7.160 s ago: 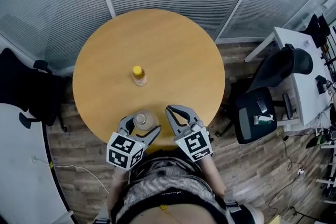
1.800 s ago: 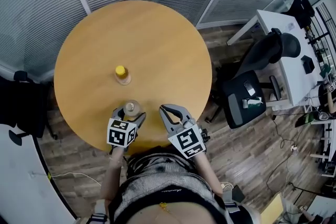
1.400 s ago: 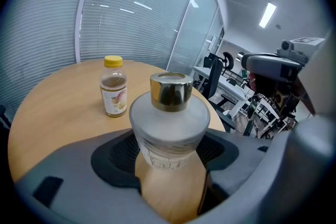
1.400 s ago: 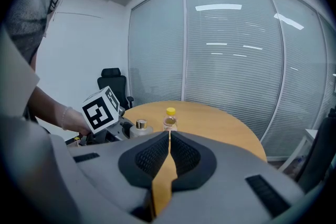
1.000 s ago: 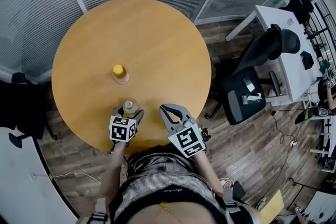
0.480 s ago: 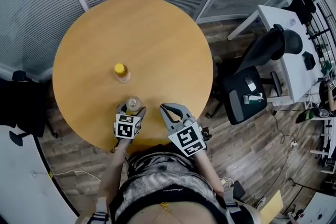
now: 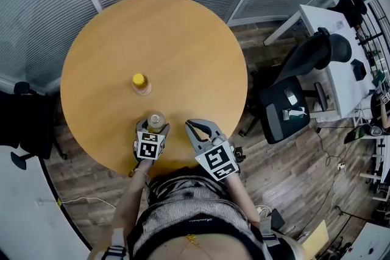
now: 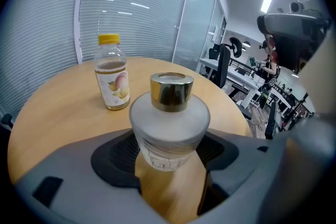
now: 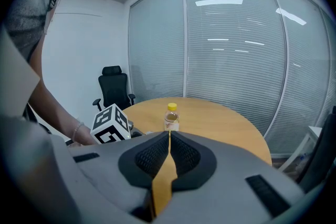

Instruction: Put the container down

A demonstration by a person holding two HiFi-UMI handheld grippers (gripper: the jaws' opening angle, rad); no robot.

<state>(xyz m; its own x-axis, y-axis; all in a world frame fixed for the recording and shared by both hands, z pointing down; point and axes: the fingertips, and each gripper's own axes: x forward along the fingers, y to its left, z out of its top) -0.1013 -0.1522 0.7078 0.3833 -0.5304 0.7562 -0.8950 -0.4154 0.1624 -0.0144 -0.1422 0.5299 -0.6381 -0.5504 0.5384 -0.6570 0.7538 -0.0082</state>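
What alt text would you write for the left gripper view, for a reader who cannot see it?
A frosted glass container with a gold cap sits gripped between the jaws of the left tongs. Behind it, a yellow-capped bottle stands on the round wooden table.

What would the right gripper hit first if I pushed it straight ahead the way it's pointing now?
Probably the yellow-capped bottle: the right gripper view shows it dead ahead of the right gripper, jaws shut, only bare table between. Depth is unclear; it might pass just beside.
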